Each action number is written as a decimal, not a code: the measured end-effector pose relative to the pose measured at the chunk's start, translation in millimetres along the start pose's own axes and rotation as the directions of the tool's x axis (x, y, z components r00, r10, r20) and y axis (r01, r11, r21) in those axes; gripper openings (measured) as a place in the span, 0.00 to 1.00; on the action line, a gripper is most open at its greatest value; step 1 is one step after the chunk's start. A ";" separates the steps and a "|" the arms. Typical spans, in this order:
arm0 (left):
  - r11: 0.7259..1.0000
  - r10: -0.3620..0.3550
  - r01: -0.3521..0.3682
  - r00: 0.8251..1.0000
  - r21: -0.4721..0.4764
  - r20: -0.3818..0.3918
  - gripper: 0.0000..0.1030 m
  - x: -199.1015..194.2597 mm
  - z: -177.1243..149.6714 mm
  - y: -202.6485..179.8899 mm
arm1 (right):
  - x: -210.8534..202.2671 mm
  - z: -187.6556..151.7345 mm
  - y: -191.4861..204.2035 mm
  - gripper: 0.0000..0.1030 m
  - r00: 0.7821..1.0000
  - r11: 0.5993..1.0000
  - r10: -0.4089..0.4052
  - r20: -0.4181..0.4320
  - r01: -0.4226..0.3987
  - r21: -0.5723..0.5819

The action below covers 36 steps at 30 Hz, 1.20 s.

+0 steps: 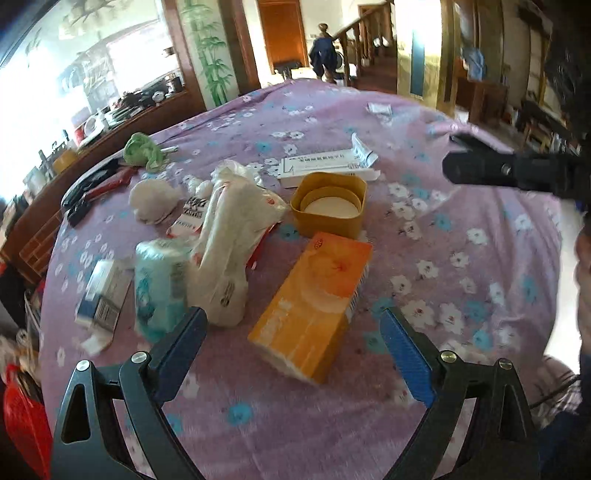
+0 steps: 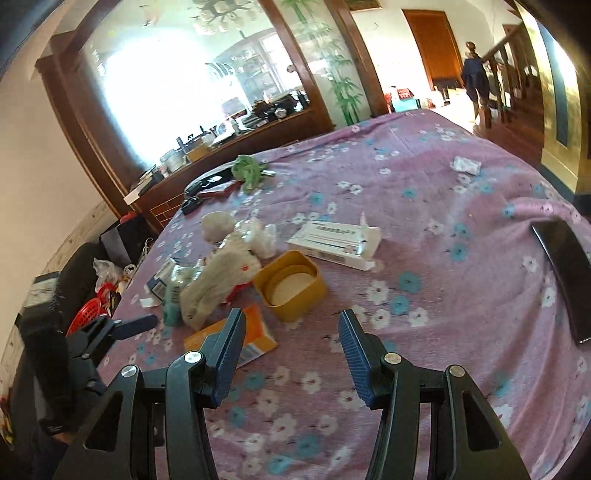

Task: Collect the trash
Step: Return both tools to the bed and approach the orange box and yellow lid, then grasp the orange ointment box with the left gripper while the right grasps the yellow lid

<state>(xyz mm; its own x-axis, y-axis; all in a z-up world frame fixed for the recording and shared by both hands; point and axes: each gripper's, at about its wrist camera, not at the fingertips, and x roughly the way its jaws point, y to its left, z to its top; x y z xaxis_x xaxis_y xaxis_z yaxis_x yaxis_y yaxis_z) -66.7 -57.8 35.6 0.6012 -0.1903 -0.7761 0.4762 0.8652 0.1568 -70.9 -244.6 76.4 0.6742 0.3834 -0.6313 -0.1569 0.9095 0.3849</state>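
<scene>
Home: floral tablecloth (image 1: 461, 206), wooden staircase (image 1: 364, 33).

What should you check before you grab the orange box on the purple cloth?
1. Left gripper open wide enough: ok, its fingers stand apart with nothing between them.
2. Orange box lined up with it: ok, the box lies just ahead of the gap.
3. Box free of other trash: ok, the white bag and yellow tub sit close but apart from it.
4. Right gripper out of the way: ok, it is empty and off to the side.
5. Somewhere to drop trash: cannot tell, a red basket shows beside the table, but its use is unclear.
6. Picture sharp enough to aim: not ok, the left view is blurred.
</scene>
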 end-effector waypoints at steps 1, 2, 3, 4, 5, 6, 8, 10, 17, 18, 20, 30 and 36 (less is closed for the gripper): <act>1.000 0.011 -0.011 1.000 0.007 -0.009 0.91 5.9 1.8 -1.0 | 2.7 1.4 -3.1 0.55 1.000 1.000 -0.004 -0.012 0.005 0.004; 1.000 0.009 -0.009 1.000 0.012 -0.024 0.91 11.7 3.4 0.3 | 6.3 3.5 -6.2 0.54 1.000 1.000 -0.008 -0.024 0.008 0.010; 1.000 0.004 -0.003 0.999 0.008 -0.036 0.91 18.4 5.1 0.6 | 9.8 6.4 -8.9 0.55 0.999 1.000 -0.006 -0.035 0.007 0.019; 1.000 0.003 -0.002 0.999 0.003 -0.040 0.91 21.6 6.9 1.1 | 13.4 9.1 -10.7 0.54 0.999 1.000 -0.006 -0.045 0.007 0.023; 1.000 -0.001 0.000 0.999 -0.005 -0.043 0.91 25.2 7.4 1.4 | 18.1 12.0 -11.4 0.54 0.998 1.000 -0.013 -0.060 0.015 0.018; 1.000 -0.005 0.005 0.999 -0.008 -0.045 0.90 27.9 8.1 0.3 | 24.3 15.7 -11.5 0.54 0.997 0.999 -0.030 -0.076 0.031 0.012; 1.000 -0.010 0.010 0.999 -0.011 -0.048 0.81 31.1 9.7 -1.0 | 32.5 18.9 -15.1 0.54 0.995 0.999 -0.039 -0.089 0.041 0.017; 0.999 -0.036 0.034 0.998 -0.020 -0.061 0.63 33.5 9.0 -3.9 | 45.2 22.8 -15.6 0.48 0.991 0.999 -0.047 -0.124 0.049 0.011; 0.997 0.011 -0.015 0.998 -0.074 -0.054 0.51 29.3 1.5 -4.4 | 88.1 36.5 -13.1 0.41 0.975 0.996 -0.087 -0.204 0.088 -0.002; 0.995 0.008 -0.012 0.999 -0.096 -0.051 0.48 27.0 -0.3 -1.6 | 93.0 38.2 -10.5 0.40 0.972 0.995 -0.103 -0.209 0.102 -0.017; 0.991 0.002 -0.007 0.999 -0.135 -0.043 0.46 22.5 -3.9 3.8 | 102.7 40.2 -7.3 0.38 0.967 0.991 -0.131 -0.220 0.127 -0.034; 0.975 -0.009 -0.006 0.998 -0.223 -0.065 0.49 22.1 -14.3 16.4 | 109.6 32.8 7.9 0.11 0.952 0.983 -0.183 -0.245 0.174 -0.061; 0.967 0.005 -0.013 0.999 -0.254 -0.033 0.43 15.4 -18.3 18.9 | 66.2 15.0 21.0 0.11 0.972 0.985 -0.172 -0.162 0.165 -0.057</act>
<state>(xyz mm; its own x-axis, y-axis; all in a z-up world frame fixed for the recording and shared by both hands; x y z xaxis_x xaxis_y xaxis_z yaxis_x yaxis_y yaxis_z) -60.2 -35.9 15.4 0.5817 -0.1708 -0.7953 0.2897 0.9571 0.0063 -18.8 -202.6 52.8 0.5655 0.2416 -0.7886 -0.0845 0.9681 0.2360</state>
